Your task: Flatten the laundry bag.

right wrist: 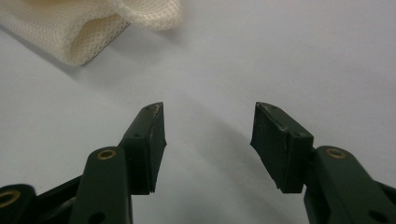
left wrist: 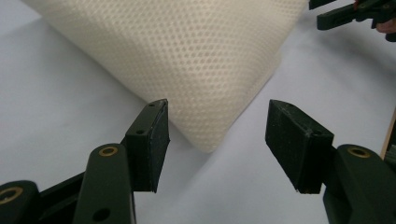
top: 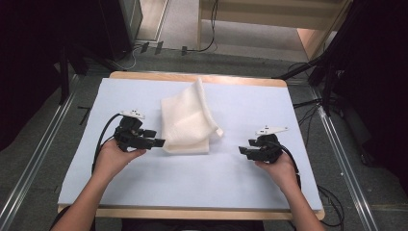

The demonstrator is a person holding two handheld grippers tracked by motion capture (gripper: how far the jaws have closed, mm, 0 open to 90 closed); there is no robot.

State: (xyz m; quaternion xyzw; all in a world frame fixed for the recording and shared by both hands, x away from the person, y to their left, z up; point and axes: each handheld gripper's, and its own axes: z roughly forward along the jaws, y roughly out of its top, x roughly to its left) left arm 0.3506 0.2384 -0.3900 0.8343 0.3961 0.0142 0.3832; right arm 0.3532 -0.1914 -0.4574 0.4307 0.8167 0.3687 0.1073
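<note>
Pale blue table (top: 144, 187): folded mesh cloth (top: 185, 122), soft, light, limp; grasp its near corner. Left gripper (top: 156, 143) and right gripper (top: 242, 151) jaws wide, empty.

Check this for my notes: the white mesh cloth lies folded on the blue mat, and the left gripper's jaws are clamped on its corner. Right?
Not quite. The left gripper has its jaws open, the corner of the white mesh cloth lying just beyond them unpinched, as the left gripper view shows. The cloth does lie folded on the blue mat.
</note>
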